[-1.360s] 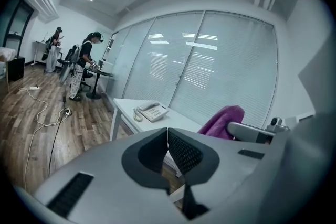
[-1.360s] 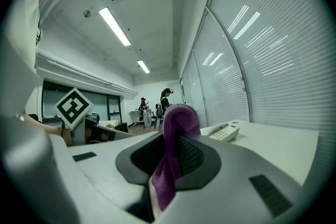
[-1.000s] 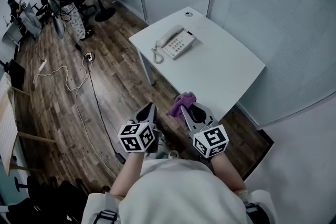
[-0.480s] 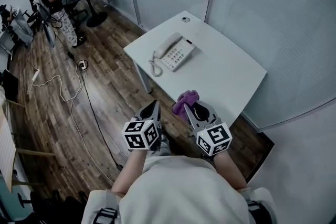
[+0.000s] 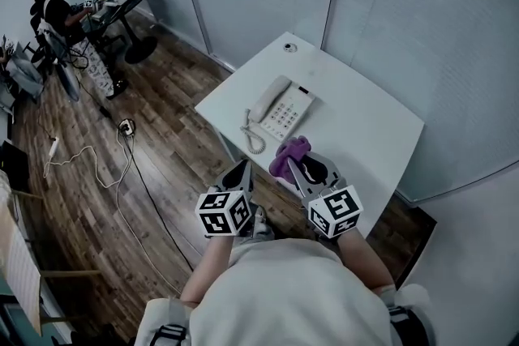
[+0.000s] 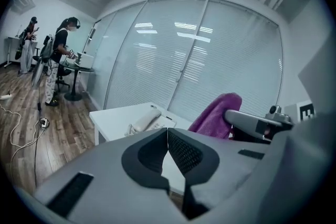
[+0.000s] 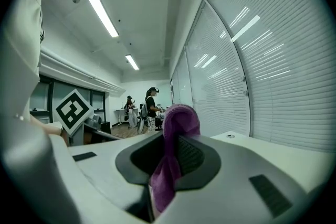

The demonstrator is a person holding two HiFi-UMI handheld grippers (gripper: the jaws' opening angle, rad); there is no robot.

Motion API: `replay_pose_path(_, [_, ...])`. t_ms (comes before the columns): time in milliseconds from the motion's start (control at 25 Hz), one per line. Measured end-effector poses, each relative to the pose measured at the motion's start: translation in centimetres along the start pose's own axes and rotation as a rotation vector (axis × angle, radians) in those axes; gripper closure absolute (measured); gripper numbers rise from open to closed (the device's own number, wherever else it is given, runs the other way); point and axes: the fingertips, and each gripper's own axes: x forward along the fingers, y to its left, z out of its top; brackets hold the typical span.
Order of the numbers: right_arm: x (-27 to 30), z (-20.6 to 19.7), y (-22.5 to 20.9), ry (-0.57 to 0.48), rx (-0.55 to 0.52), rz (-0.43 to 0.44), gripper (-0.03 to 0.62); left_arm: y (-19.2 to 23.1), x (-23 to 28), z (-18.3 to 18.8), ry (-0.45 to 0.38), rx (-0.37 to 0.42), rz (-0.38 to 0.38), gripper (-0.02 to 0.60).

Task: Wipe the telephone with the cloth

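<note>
A white telephone (image 5: 279, 109) with a coiled cord lies on the near left part of a white table (image 5: 365, 117); it also shows in the left gripper view, telephone (image 6: 144, 121). My right gripper (image 5: 302, 166) is shut on a purple cloth (image 5: 288, 155), which hangs over the table's near edge, just short of the telephone. The cloth (image 7: 173, 155) bulges out between the right jaws. My left gripper (image 5: 241, 173) is shut and empty, left of the right one and off the table's near edge. In the left gripper view the cloth (image 6: 216, 115) shows at right.
The table stands in a corner of glass walls with blinds (image 5: 405, 4). A small round fitting (image 5: 289, 47) sits at the table's far end. Cables (image 5: 122, 166) trail over the wooden floor at left. People stand at a desk (image 5: 122, 4) far left.
Both grippers have come closer to the table together. The telephone now lies nearer to them, and the cloth has reached the table's near edge.
</note>
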Motion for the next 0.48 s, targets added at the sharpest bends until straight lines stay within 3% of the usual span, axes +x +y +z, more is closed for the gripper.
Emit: replay_pose_path(480, [9.7, 1.5, -4.1, -0.016, 0.0, -0.152, 0.526, 8.1, 6.6, 4.2, 0.049, 0.0, -0.075, 0.56])
